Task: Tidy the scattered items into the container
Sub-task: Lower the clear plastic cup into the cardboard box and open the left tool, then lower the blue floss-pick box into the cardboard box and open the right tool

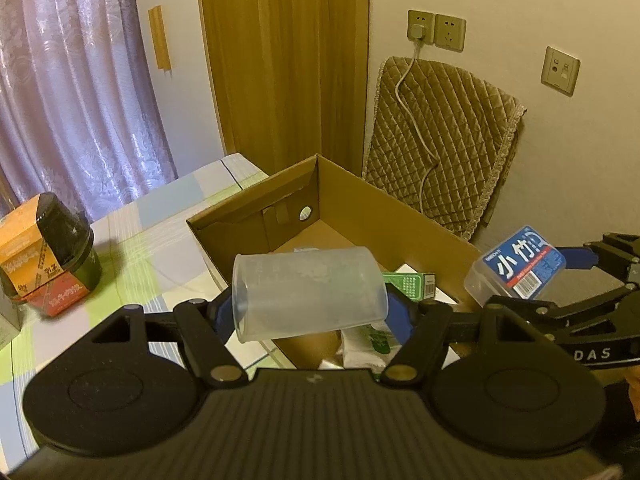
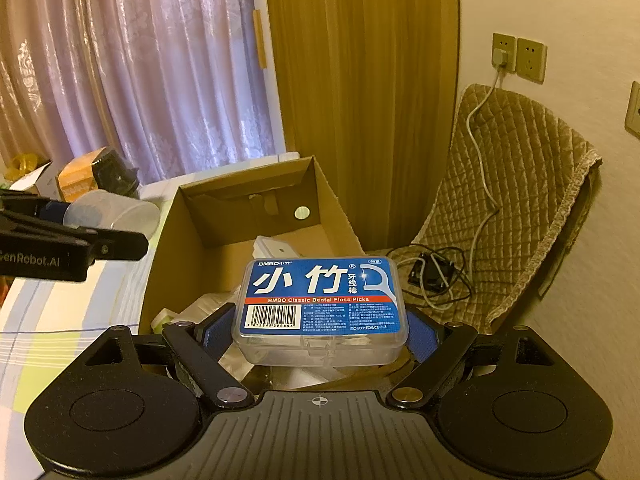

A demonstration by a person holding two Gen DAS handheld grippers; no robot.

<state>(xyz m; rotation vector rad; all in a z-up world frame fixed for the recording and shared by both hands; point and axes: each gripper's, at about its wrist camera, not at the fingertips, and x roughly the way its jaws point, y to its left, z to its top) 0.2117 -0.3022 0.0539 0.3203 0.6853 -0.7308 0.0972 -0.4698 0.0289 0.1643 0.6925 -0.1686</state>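
Note:
My left gripper (image 1: 310,312) is shut on a clear plastic cup (image 1: 308,294) lying sideways, held over the near left edge of an open cardboard box (image 1: 360,196). The right gripper (image 2: 320,330) is shut on a clear floss pick box (image 2: 322,304) with a blue label, held above the box interior (image 2: 240,232). Each gripper shows in the other's view: the floss pick box (image 1: 516,264) at the right, the cup (image 2: 112,214) at the left. Inside the cardboard box lie a green-and-white packet (image 1: 408,282), white packets (image 1: 368,344) and a white item (image 2: 276,246).
A black jar wrapped in orange card (image 1: 48,252) stands on the checked tablecloth (image 1: 132,264) at the left. A quilted brown cover (image 1: 440,140) with a white cable and a black adapter (image 2: 434,272) lies right of the box, by the wall. Curtains hang behind.

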